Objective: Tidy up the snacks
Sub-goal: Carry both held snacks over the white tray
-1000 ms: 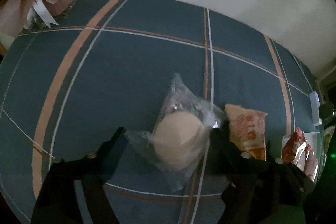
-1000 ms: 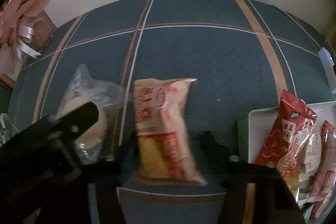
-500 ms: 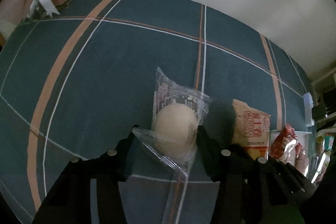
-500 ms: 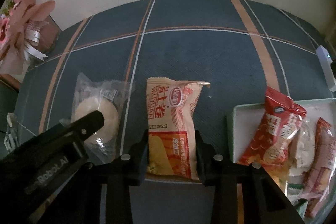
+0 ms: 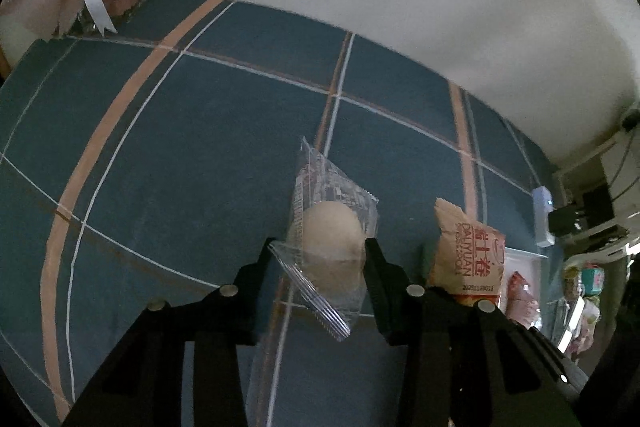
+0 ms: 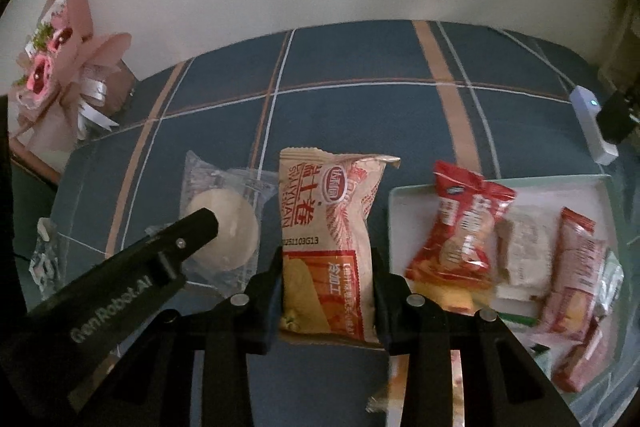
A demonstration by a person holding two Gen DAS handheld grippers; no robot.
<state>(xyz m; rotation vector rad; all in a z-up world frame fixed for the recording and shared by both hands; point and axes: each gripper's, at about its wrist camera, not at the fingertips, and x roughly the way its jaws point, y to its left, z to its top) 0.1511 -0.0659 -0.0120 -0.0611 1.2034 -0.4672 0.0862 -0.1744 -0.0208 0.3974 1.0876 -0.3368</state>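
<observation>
Clear-film wrapping encloses the round pale bun [image 5: 332,247], and this packet is held between the pads of the left gripper [image 5: 320,259]. The jaws of that gripper have just been closing and now stand narrowly apart, pressed on the bun packet from both sides. The packet's long axis runs away from the jaws, with its crimped far end pointing toward the far edge of the blue plaid-covered table [image 5: 200,131]; a loose film corner hangs below the jaws.

The tan and red printed snack packet [image 6: 328,239] is clamped in the right gripper [image 6: 326,267], whose jaws are drawn in as far as the packet allows. Its long axis also runs forward from the jaws, with the greater part of its length projecting beyond the pads.

The pale green rectangular tray [image 6: 404,195] lies toward the right edge of the table, just beside the right gripper's packet. The right hand is judged the nearer to it; the left hand's packet would have to be carried across.

The tray is crowded: a red snack bag [image 6: 460,227] and several other packets are seen in it, blurred, so free space cannot be judged. Its near right corner is cut off. In the left wrist view only a sliver of the tray is visible. Whether either packet has cleared the cloth cannot be told with certainty.
</observation>
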